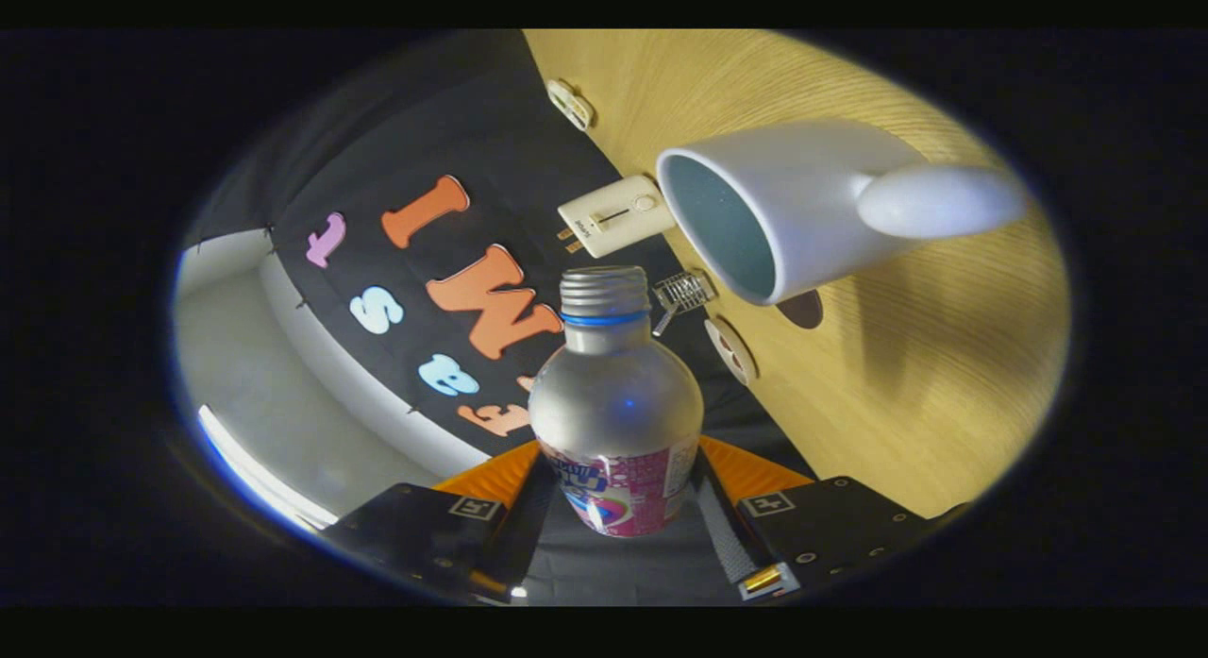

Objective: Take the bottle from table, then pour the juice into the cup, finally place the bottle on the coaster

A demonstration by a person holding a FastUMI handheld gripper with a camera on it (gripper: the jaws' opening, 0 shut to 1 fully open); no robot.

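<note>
Your gripper (pixel 618 507) clamped the bottle (pixel 615 394), tipped toward the cup (pixel 783 205); its mouth sat short of the rim, so juice could spill.

We cannot see the base of the bottle (pixel 615 422); it sits low between the fingers of the gripper (pixel 618 507), which clamp its label from both sides. The cup (pixel 793 210) hides part of the table (pixel 897 375) behind it. The small wire object (pixel 682 295) beside the cup's rim is too small to identify.
</note>
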